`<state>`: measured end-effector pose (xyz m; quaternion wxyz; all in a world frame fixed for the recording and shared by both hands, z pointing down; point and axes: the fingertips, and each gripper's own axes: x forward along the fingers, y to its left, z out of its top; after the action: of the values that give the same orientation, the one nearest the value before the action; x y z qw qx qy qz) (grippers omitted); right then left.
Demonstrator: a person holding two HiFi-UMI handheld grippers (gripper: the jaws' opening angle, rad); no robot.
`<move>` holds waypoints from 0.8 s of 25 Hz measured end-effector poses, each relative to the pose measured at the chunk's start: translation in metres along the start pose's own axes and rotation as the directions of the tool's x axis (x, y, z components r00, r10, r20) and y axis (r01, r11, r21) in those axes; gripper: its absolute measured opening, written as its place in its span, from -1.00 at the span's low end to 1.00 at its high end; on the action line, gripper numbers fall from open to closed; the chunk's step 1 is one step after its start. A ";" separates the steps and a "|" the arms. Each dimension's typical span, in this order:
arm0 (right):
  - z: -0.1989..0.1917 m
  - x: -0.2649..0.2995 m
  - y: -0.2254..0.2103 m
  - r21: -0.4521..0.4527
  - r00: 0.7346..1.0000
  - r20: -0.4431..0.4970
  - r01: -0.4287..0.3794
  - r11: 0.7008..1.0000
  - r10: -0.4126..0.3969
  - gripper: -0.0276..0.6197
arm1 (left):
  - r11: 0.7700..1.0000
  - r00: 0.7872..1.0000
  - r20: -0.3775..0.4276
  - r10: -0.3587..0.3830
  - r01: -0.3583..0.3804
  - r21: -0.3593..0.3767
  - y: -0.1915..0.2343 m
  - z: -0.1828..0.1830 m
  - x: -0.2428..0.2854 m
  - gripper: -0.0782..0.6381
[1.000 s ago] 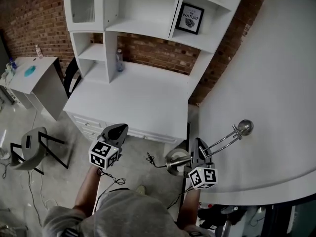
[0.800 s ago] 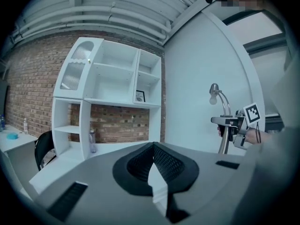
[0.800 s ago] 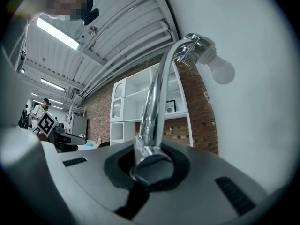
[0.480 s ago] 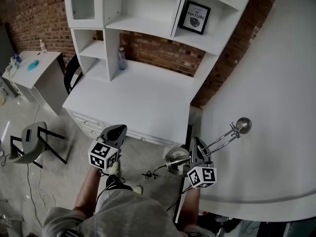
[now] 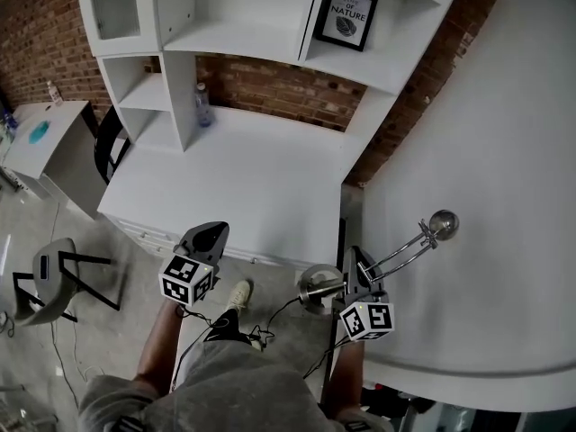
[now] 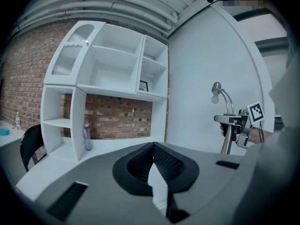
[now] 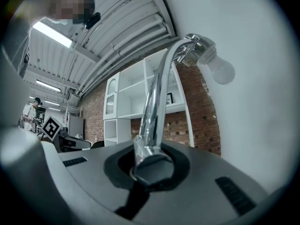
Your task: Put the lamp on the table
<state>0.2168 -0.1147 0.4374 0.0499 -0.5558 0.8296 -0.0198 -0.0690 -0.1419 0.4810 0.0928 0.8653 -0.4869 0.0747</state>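
Note:
The chrome lamp [image 5: 402, 250] hangs in the air to the right of the white desk table [image 5: 252, 187], its round base [image 5: 315, 283] toward me and its bulb head [image 5: 441, 224] against the white wall. My right gripper [image 5: 354, 264] is shut on the lamp's stem; in the right gripper view the stem [image 7: 156, 100] rises from between the jaws of that gripper [image 7: 148, 167] up to the bulb [image 7: 220, 71]. The lamp's cord [image 5: 270, 322] trails down by my legs. My left gripper [image 5: 216, 230] is shut and holds nothing, just in front of the desk's edge. The left gripper [image 6: 153, 146] view shows the lamp [image 6: 227, 125] to its right.
A white shelf unit [image 5: 225, 34] stands on the desk's back, with a bottle [image 5: 203, 106] and a framed picture [image 5: 346, 16]. A black chair [image 5: 106, 142], a small side table [image 5: 40, 142] and a grey stool [image 5: 49, 268] are at the left. A curved white wall [image 5: 486, 151] fills the right.
Both grippers and the lamp have come closer to the desk's front edge. A foot has stepped forward between them. The right gripper's hold on the stem is unchanged.

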 end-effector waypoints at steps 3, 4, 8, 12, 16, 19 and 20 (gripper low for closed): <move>0.000 0.020 -0.010 0.013 1.000 -0.002 0.016 1.000 -0.016 -0.85 | 1.000 1.000 0.001 -0.027 0.027 0.003 0.012 0.010 0.026 -0.77; 0.000 0.028 -0.012 0.015 1.000 0.000 0.019 1.000 -0.019 -0.85 | 0.999 0.999 0.001 -0.034 0.034 0.007 0.016 0.013 0.035 -0.77; 0.000 0.060 -0.023 0.008 0.999 0.012 0.032 0.999 -0.032 -0.85 | 0.998 0.998 -0.019 -0.054 0.054 0.016 0.032 0.017 0.067 -0.77; -0.001 0.095 -0.033 -0.014 0.999 0.013 0.038 0.999 -0.038 -0.85 | 0.997 0.997 -0.029 -0.077 0.078 0.010 0.047 0.017 0.094 -0.77; -0.005 0.125 -0.038 -0.034 0.999 0.011 0.041 0.999 -0.040 -0.85 | 0.995 0.994 -0.046 -0.099 0.099 -0.005 0.063 0.012 0.118 -0.77; -0.010 0.146 -0.044 -0.033 0.999 0.006 0.045 0.998 -0.045 -0.85 | 0.994 0.992 -0.059 -0.110 0.110 0.005 0.076 0.012 0.137 -0.77; -0.012 0.153 -0.046 -0.030 0.999 0.005 0.044 0.999 -0.044 -0.85 | 0.993 0.992 -0.062 -0.113 0.114 0.008 0.081 0.011 0.142 -0.77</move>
<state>0.2002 -0.2737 0.4438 0.0426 -0.5748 0.8172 -0.0071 -0.0644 -0.3033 0.5084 0.1070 0.8893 -0.4335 0.0989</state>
